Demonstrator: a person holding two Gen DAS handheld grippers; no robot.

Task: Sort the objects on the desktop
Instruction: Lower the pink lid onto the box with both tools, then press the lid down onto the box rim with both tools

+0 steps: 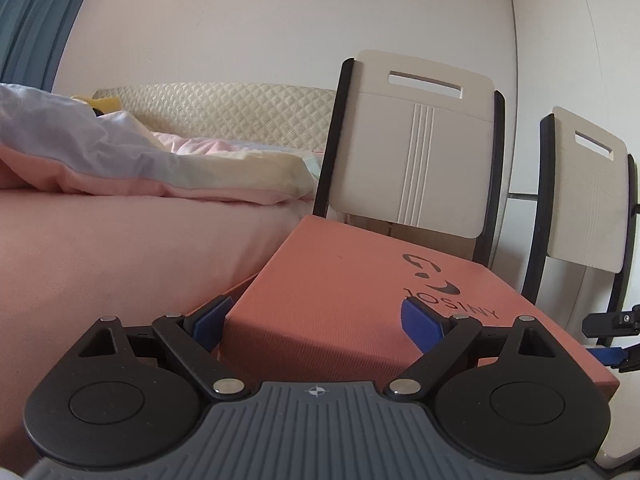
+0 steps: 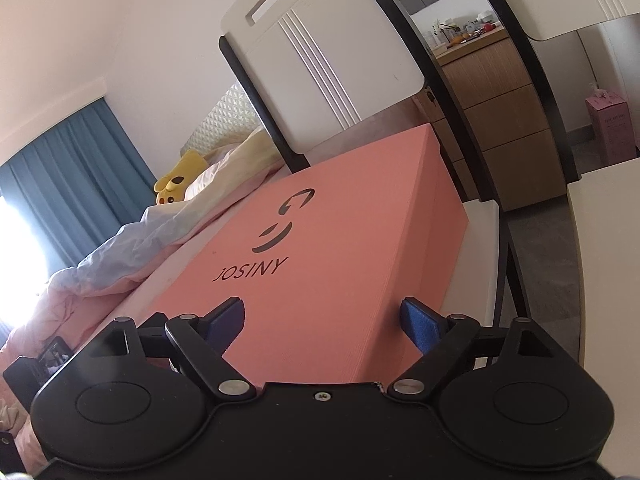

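Observation:
A salmon-pink box (image 1: 340, 292) printed JOSINY rests on a chair seat beside the bed; it also shows in the right wrist view (image 2: 328, 248). My left gripper (image 1: 316, 320) is open, its blue pads (image 1: 210, 318) straddling the box's near corner, one pad on each side. My right gripper (image 2: 322, 322) is open too, blue pads (image 2: 418, 320) spread over the box's near end, just above the lid. The right gripper's tip shows at the far right of the left wrist view (image 1: 612, 336). Neither grips the box.
A bed with a pink sheet (image 1: 120, 240) and a rumpled quilt (image 1: 120, 148) lies left. Two white chair backs (image 1: 416, 152) stand behind the box. A yellow plush (image 2: 180, 178), blue curtain (image 2: 68, 184), wooden drawers (image 2: 492, 120) and a white table edge (image 2: 608, 280) are around.

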